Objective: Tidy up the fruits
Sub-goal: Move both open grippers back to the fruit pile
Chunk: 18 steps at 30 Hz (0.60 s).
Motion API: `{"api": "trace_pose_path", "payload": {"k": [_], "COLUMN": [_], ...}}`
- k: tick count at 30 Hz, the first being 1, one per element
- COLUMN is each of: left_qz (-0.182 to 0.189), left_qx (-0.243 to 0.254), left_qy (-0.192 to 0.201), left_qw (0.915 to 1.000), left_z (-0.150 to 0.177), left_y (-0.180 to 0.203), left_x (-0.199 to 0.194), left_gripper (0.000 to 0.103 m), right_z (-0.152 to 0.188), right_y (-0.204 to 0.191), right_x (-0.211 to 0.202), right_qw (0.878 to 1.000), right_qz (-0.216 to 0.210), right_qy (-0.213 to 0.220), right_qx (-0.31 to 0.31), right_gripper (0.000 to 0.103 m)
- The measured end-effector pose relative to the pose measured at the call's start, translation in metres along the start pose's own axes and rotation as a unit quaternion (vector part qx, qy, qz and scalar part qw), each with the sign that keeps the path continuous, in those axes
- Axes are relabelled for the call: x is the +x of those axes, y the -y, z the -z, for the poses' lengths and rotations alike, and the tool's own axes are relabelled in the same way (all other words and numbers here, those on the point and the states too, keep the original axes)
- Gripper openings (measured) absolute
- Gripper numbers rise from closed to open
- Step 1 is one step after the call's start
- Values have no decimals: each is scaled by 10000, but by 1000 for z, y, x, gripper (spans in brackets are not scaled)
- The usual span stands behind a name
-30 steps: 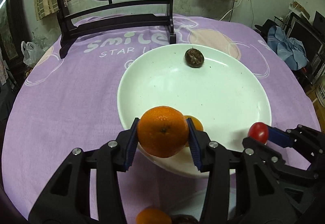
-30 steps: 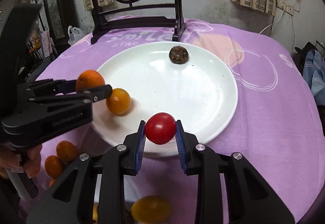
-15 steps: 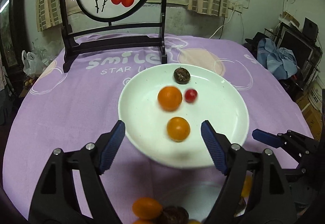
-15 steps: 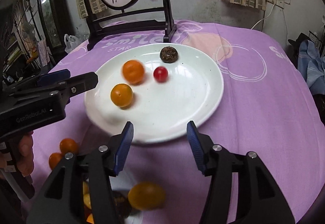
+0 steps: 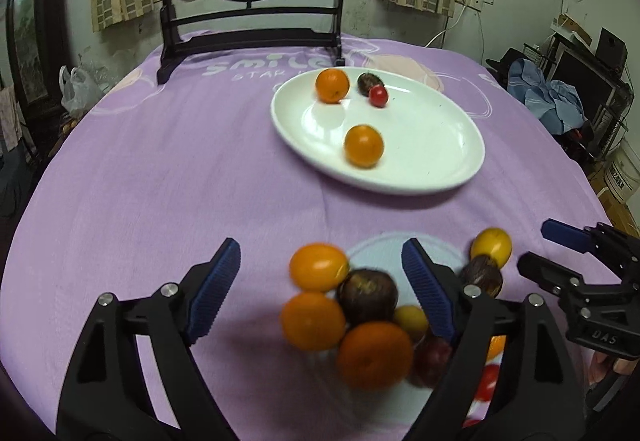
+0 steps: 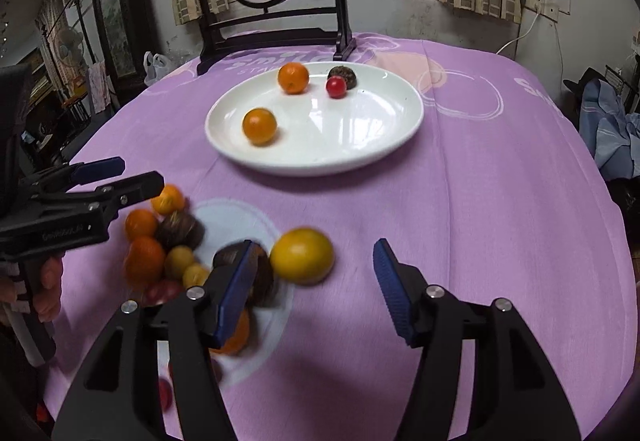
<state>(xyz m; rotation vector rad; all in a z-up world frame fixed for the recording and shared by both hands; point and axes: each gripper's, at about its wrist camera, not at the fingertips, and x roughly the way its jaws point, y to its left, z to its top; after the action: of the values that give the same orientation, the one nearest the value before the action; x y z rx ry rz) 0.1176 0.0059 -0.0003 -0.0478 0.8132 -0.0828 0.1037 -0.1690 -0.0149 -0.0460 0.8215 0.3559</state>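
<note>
A white plate (image 5: 432, 161) (image 6: 360, 145) holds a large orange (image 5: 332, 85) (image 6: 293, 77), a smaller orange (image 5: 363, 145) (image 6: 259, 125), a red cherry tomato (image 5: 378, 96) (image 6: 336, 87) and a dark brown fruit (image 5: 366, 81) (image 6: 345, 73). A pile of loose fruit (image 5: 356, 313) (image 6: 168, 241) lies on the purple cloth near me. My left gripper (image 5: 322, 281) is open and empty above the pile. My right gripper (image 6: 312, 281) is open and empty, with a yellow fruit (image 6: 302, 255) (image 5: 491, 243) between its fingers' line on the cloth.
A black wooden stand with a round painted screen (image 5: 256, 41) (image 6: 272, 37) stands at the table's far side behind the plate. The round table's edges fall away left and right. Clutter and blue cloth (image 5: 552, 101) sit off the right side.
Both grippers let go of the orange and the tomato onto the plate, opened, and drew back toward the near fruit pile. The released fruits rolled to the plate's far side.
</note>
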Motion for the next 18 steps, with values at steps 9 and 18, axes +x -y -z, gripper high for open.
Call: {"api": "trace_pose_path", "payload": {"k": [9, 18], "left_qz": [67, 44], "left_qx": [-6, -55], "left_qy": [-59, 21], "left_qw": [10000, 10000], "left_z": [27, 40], "left_y": [-7, -9], "left_x": [-15, -23], "left_gripper": [87, 87], "right_z": [38, 60], "right_y": [-27, -47], "right_x": [-13, -25], "right_qw": [9987, 9963], "right_qz": [-333, -564], "right_qy": [-272, -393], "right_qx": [-254, -515], "right_gripper": [61, 61]}}
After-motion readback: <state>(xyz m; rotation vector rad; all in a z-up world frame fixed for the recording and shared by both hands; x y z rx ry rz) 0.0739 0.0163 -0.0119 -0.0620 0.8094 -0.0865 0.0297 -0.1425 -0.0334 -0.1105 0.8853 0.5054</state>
